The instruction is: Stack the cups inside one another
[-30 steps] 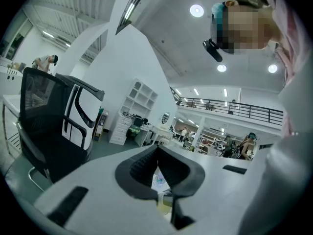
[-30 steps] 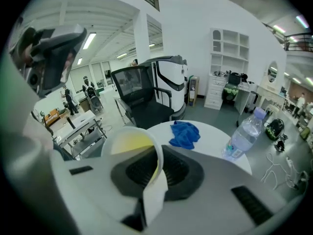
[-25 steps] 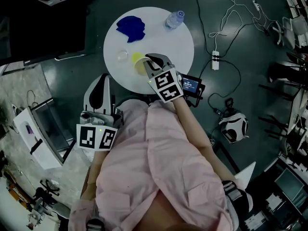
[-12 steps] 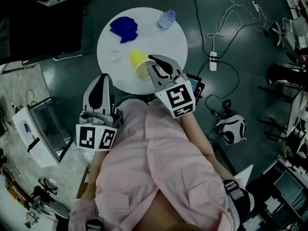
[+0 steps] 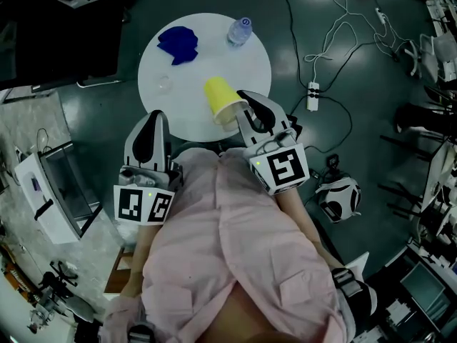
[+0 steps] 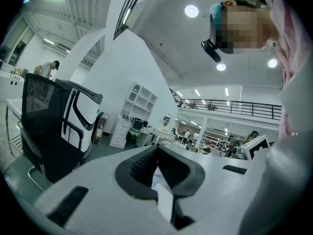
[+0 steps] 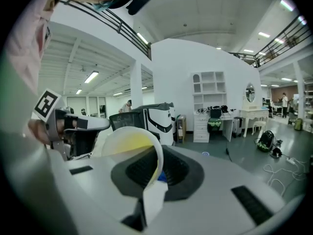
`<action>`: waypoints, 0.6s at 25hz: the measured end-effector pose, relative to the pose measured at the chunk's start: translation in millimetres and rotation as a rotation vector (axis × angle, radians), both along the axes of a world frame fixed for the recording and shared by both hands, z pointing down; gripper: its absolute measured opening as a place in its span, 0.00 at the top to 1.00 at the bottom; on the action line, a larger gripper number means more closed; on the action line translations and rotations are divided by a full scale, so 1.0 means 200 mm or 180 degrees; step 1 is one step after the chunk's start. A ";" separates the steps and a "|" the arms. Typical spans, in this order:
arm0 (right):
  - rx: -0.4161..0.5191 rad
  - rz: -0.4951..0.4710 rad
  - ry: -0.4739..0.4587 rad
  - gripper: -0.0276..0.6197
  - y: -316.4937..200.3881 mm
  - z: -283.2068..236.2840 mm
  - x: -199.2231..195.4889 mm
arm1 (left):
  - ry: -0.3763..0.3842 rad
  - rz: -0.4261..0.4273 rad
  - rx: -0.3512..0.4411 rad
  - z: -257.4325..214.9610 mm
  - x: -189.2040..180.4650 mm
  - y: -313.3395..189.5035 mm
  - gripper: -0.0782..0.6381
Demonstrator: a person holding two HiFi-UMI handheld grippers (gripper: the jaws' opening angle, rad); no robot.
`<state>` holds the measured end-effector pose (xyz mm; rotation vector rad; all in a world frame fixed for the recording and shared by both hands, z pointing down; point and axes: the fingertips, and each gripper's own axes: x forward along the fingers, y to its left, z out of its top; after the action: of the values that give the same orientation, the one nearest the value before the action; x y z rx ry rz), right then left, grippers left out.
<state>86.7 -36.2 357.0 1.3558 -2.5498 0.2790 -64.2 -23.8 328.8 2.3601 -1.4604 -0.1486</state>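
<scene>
Since a second before, the right tongs (image 5: 246, 111) had drawn back from the middle of the bench (image 5: 214, 56) to its near edge, bringing the yellow cup (image 5: 223, 100) along. They were closed on the cup's wall at the rim, one jaw inside and one outside, and the cup hung tilted above the bench edge. A clear cup (image 5: 165, 84) stood apart on the bench, near a blue cloth (image 5: 178, 45) and a bottle (image 5: 239, 31). The left tongs (image 5: 148, 128) stayed off the bench by the person's body, pressed together on nothing.

right gripper (image 7: 157, 173) | fingers (image 7: 188, 173) clamp yellow cup (image 7: 128, 142) wall | cup interior visible | left gripper (image 7: 63, 124) at left
</scene>
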 end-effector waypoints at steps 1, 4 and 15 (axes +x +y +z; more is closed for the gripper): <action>0.0006 0.0041 -0.0020 0.89 0.01 0.00 0.03 | -0.0001 -0.0004 0.0004 0.00 0.01 0.01 0.87; -0.0009 0.0167 -0.0081 0.89 0.05 0.00 0.11 | -0.0003 -0.0006 0.0008 0.00 0.04 0.03 0.87; 0.0061 0.0438 -0.0188 0.89 0.21 -0.05 0.34 | 0.0004 0.0164 0.0016 0.01 0.24 0.13 0.87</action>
<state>154.3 5.4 347.1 1.5556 -2.5161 0.3248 -16.1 1.6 331.1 2.3988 -1.3988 -0.1408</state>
